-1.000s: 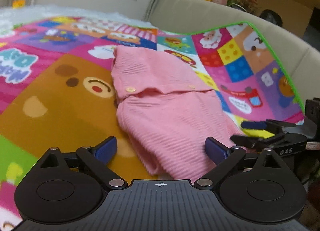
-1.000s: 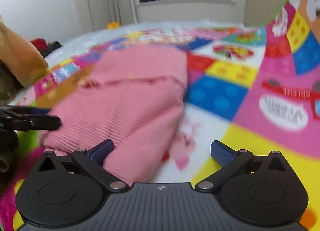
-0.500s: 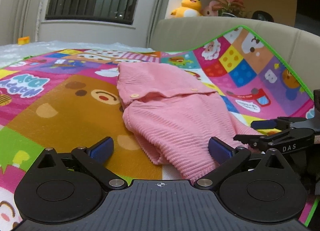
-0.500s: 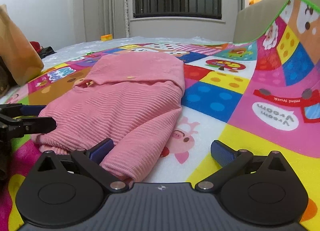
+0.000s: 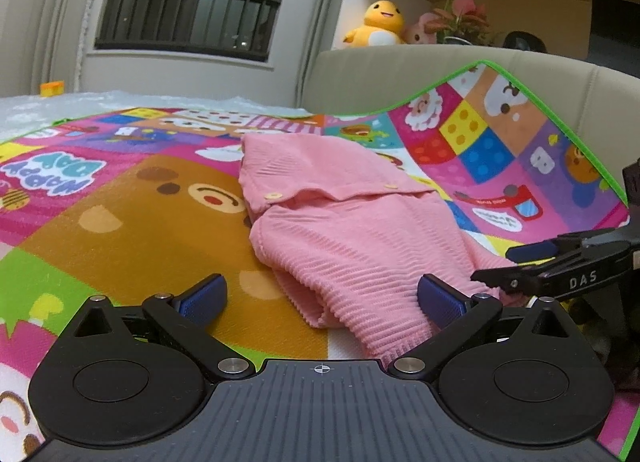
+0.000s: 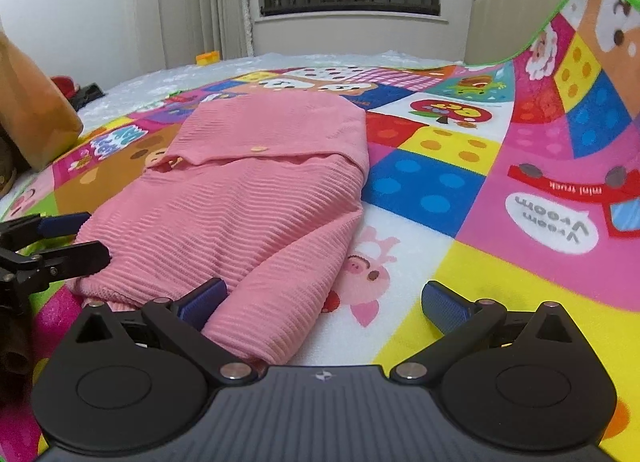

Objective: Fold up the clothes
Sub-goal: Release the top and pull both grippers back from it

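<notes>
A pink ribbed knit sweater (image 5: 352,230), folded, is laid on a colourful cartoon play mat (image 5: 120,198). The left gripper (image 5: 320,298) and right gripper (image 6: 320,302) are held wide apart at its near edge, nothing grasped.

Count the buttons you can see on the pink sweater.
2. On the pink sweater, both sit along the folded flap edge: one button near the flap's left end, another button toward its right. More may be hidden under the folds.
</notes>
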Motion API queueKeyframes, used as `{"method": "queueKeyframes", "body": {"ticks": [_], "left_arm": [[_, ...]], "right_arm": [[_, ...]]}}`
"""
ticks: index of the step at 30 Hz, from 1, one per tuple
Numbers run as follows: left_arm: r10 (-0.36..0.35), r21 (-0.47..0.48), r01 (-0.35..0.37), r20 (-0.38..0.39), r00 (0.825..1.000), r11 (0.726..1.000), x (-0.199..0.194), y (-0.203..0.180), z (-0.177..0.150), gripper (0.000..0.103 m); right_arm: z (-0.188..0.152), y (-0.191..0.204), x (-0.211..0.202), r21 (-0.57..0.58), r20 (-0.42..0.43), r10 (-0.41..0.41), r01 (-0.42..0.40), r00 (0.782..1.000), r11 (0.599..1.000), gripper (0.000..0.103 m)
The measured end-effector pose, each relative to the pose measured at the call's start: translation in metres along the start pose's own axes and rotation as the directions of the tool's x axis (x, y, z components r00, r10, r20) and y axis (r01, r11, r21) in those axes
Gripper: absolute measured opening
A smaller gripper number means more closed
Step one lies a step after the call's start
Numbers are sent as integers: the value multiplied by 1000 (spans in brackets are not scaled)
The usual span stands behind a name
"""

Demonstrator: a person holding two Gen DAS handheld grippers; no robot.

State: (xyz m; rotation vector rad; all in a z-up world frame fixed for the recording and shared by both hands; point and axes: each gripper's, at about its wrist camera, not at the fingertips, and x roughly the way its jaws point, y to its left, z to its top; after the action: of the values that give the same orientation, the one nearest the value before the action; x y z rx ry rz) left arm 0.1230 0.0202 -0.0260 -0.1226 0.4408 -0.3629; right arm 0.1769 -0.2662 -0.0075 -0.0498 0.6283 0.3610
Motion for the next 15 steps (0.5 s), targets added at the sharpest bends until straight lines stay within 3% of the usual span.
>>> {"method": "queueKeyframes", "body": {"ticks": [6,10,12,15], "left_arm": [[-43,-55,41,-33,999,998,-3,7,10,103],[-247,-110,244,-13,969,964,-6,15,43,103],[-281,-92,282,17,959,955,-2,12,65,103],[-310,-75,308,-17,951,949,29,2,97,103]], "right_arm": [[-9,-2,-4,15,58,8,-9,998,1000,103],[-14,-2,-5,15,89,8,-10,996,1000,103],[-15,-2,-6,15,101,10,-12,995,1000,103],[-16,-3,-6,19,107,12,-14,994,1000,103]]}}
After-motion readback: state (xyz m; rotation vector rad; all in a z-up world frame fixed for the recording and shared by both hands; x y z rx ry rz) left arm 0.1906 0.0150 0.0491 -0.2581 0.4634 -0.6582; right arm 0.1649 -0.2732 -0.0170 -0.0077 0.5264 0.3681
